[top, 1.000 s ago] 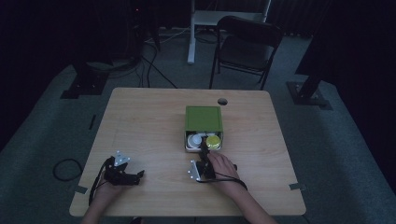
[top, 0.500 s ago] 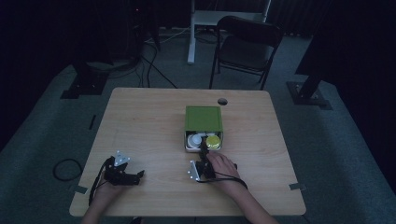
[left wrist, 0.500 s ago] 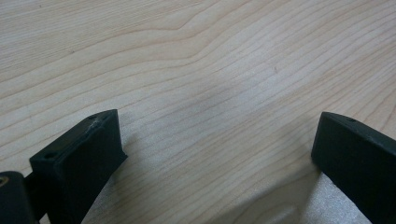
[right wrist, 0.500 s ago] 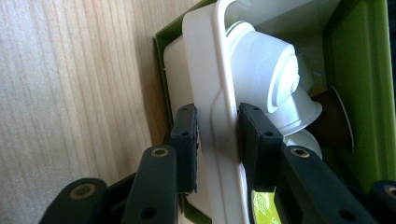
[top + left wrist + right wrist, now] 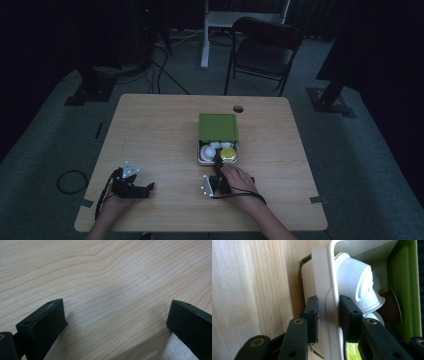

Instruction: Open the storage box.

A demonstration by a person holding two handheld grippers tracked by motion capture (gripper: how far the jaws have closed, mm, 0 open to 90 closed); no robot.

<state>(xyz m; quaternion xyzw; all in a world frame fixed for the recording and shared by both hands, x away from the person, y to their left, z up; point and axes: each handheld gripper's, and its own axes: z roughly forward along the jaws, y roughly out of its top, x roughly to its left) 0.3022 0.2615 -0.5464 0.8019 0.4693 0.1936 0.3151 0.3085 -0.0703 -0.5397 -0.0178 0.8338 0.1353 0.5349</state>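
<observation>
Drawer front wall [image 5: 329, 305], white, is pinched between the right gripper's [image 5: 218, 172] jaws, one pad outside, one inside among the white cups [image 5: 355, 287]. The green box [image 5: 218, 127] sits nearer the table's [image 5: 150, 130] far edge. Left gripper [image 5: 115, 322] rests by the near-left corner, jaws wide over bare wood.

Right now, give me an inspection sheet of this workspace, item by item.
Surface: wooden table, round hole near far edge.
Job's things: green box with white drawer pulled partly out, holding white capsules, a brown one and a yellow one.
Clutter: nothing seen.
Grippers: right gripper shut on the drawer's front wall; left gripper open, over bare wood.
Cables: one from each gripper; more on the floor.
Surroundings: folding chair, stand bases, dark room.
</observation>
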